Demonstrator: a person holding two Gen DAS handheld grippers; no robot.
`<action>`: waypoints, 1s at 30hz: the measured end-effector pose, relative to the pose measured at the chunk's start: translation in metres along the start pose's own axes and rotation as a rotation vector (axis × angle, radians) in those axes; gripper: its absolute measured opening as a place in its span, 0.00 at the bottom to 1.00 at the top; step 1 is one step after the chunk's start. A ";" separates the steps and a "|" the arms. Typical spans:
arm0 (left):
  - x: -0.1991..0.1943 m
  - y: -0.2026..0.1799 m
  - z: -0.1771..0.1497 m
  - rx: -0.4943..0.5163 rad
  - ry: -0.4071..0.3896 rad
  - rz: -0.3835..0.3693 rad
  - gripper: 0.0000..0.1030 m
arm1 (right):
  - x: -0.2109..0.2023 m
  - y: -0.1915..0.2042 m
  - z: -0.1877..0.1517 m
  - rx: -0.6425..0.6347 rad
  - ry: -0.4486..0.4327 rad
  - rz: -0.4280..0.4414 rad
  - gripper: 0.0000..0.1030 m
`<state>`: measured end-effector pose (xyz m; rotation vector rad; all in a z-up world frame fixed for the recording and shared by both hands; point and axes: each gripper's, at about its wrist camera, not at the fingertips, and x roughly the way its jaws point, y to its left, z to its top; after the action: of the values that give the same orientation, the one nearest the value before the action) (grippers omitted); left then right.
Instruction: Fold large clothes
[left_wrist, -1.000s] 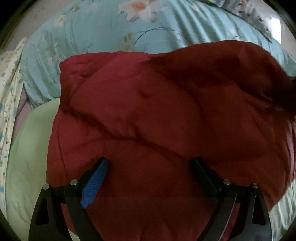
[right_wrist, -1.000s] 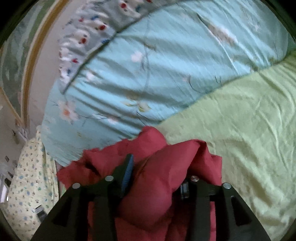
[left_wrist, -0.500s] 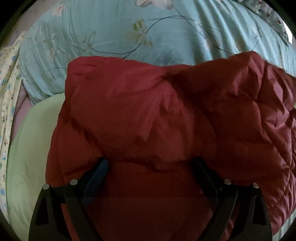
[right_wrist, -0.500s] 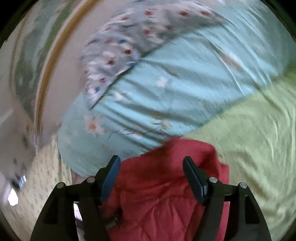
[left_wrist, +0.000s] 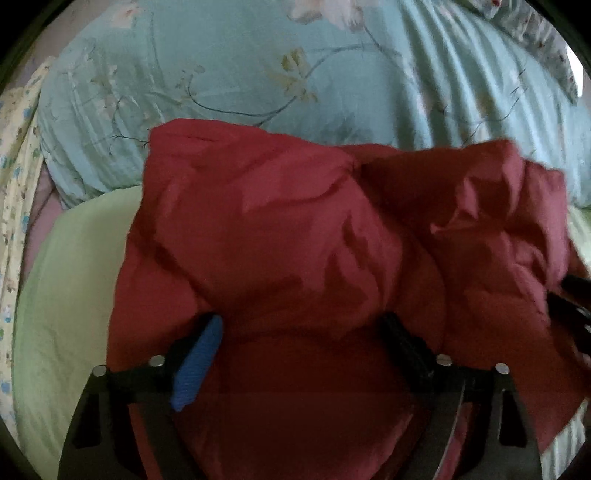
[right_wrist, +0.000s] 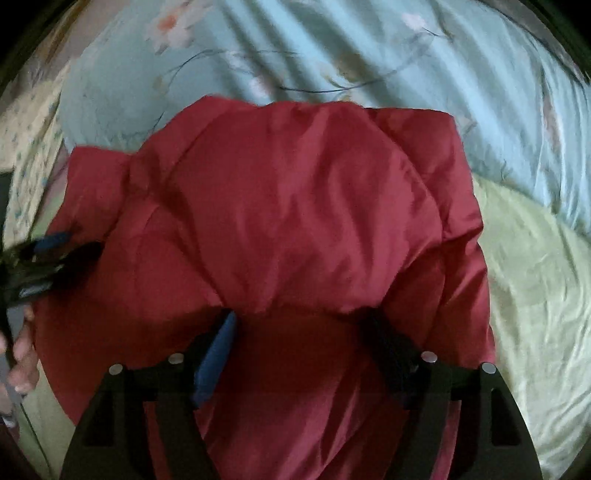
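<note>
A puffy dark red quilted jacket (left_wrist: 295, 236) lies bunched on the light green bed sheet (left_wrist: 74, 295); it also fills the right wrist view (right_wrist: 295, 221). My left gripper (left_wrist: 303, 332) is open, its jaws wide apart with jacket padding bulging between them. My right gripper (right_wrist: 303, 332) is open too, jaws spread over the jacket's thick fold. The left gripper shows at the left edge of the right wrist view (right_wrist: 40, 258), at the jacket's side. The fingertips are partly buried under the fabric.
A pale blue floral duvet (left_wrist: 295, 74) lies bunched behind the jacket, also in the right wrist view (right_wrist: 406, 55). A yellow patterned cloth (left_wrist: 14, 155) hangs at the left. Green sheet (right_wrist: 535, 277) extends to the right of the jacket.
My right gripper let go of the jacket fold, opened, swung round and now sits over the jacket's bulk. The jacket's right part has been folded over. My left gripper stays open.
</note>
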<state>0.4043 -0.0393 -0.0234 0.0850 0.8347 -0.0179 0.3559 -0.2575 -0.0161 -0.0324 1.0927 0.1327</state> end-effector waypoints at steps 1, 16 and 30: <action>-0.004 0.006 -0.002 -0.005 -0.008 0.002 0.82 | 0.001 -0.003 0.001 0.011 -0.008 0.010 0.72; 0.055 0.051 0.005 -0.115 0.045 0.062 1.00 | -0.015 -0.020 0.008 0.095 -0.088 0.026 0.70; 0.017 0.073 -0.004 -0.113 0.000 0.038 0.98 | 0.017 -0.045 -0.006 0.158 -0.063 0.012 0.71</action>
<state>0.4161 0.0345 -0.0341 -0.0051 0.8324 0.0647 0.3635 -0.3010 -0.0358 0.1192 1.0376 0.0578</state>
